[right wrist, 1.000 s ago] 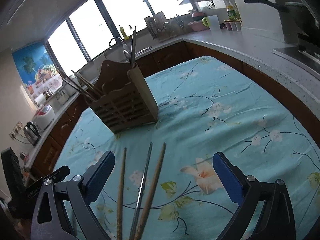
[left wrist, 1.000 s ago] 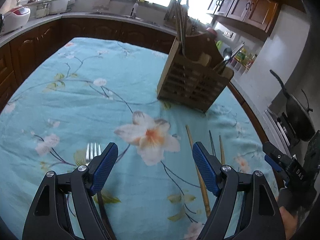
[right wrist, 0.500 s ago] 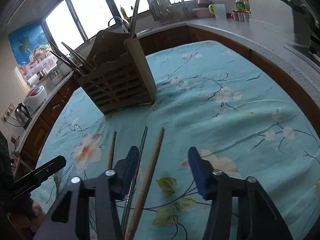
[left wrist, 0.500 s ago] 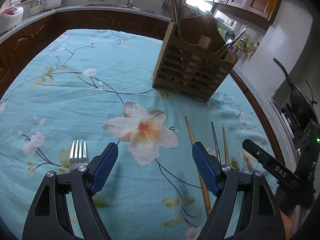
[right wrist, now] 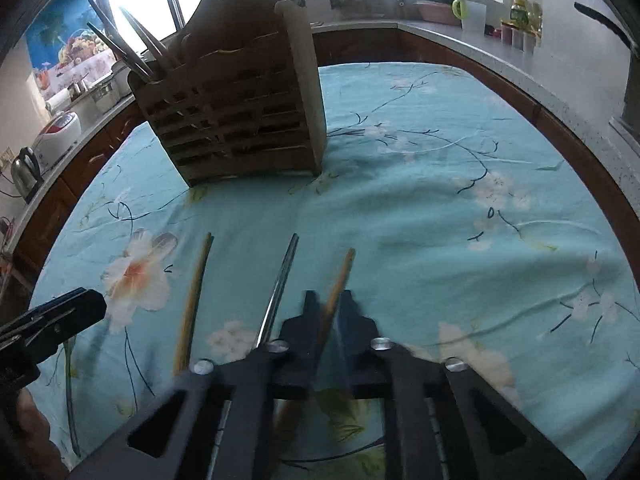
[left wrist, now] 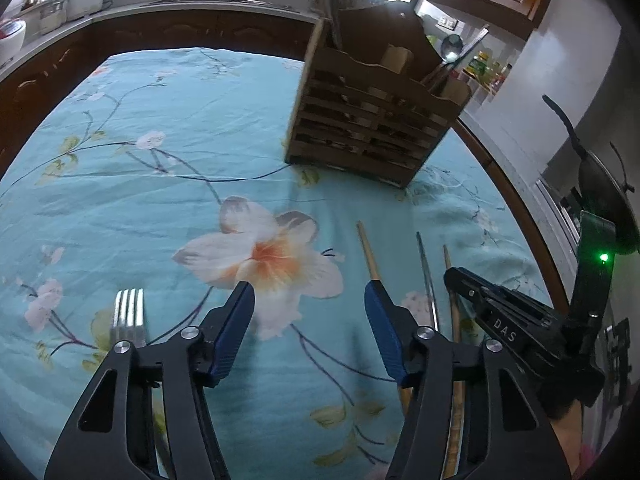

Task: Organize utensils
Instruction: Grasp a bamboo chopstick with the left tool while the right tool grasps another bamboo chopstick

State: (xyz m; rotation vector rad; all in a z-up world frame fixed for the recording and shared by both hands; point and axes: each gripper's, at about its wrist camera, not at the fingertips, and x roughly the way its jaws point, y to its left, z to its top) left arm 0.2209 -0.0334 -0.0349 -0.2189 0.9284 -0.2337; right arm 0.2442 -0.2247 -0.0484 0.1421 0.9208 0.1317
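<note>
Chopsticks are lying on the floral tablecloth before the wooden holder. Right gripper jaws are closing on the rightmost wooden chopstick. Left gripper jaws are closing over bare cloth, beside the fork.

Bright windows, dark wooden cabinets

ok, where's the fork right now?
The fork shows only in the left wrist view, lower left, lying on the tablecloth just outside the left gripper, far from the holder.
</note>
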